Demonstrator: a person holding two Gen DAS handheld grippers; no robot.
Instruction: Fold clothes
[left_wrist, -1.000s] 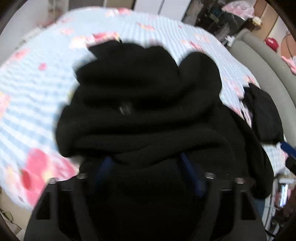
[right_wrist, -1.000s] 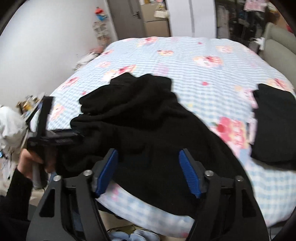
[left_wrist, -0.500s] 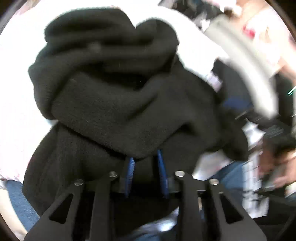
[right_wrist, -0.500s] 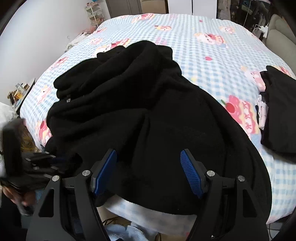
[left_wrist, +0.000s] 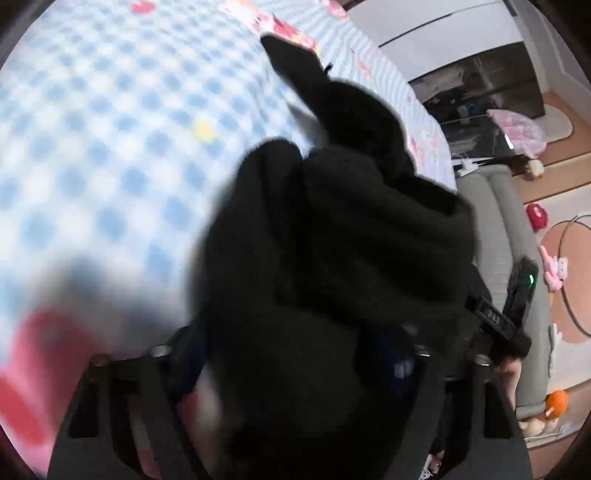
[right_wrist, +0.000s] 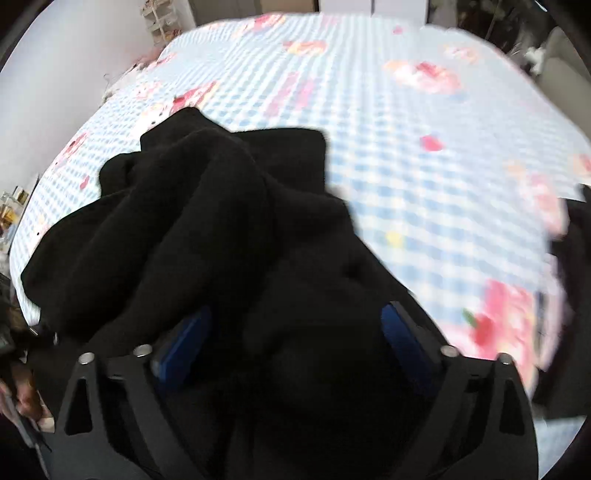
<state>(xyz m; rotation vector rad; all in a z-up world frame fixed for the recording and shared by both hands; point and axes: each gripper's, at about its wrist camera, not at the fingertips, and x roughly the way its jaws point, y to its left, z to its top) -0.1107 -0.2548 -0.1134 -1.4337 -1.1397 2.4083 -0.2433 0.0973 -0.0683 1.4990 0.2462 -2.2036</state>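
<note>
Left wrist view: black fleece garment (left_wrist: 332, 258) bunched over left gripper (left_wrist: 291, 354), fingers mostly buried, spread wide; grip state can't tell.
Right wrist view: right gripper (right_wrist: 295, 339) blue pads (right_wrist: 400, 339) wide apart, fleece draped between, not clamped.
Garment location: on checkered bedspread (right_wrist: 406, 147), near bed edge.

Two fisheye views, each looking forward along a handheld gripper's two fingers. The left wrist view sits very close to a bunched black fleece garment (left_wrist: 332, 240), tilted sideways, facing across a blue-and-white checked bedspread with pink prints (left_wrist: 92, 129). The right wrist view looks down the same bedspread (right_wrist: 406, 147) toward its far edge, also close behind the garment (right_wrist: 207, 221). Both share garment and bedspread.
</note>
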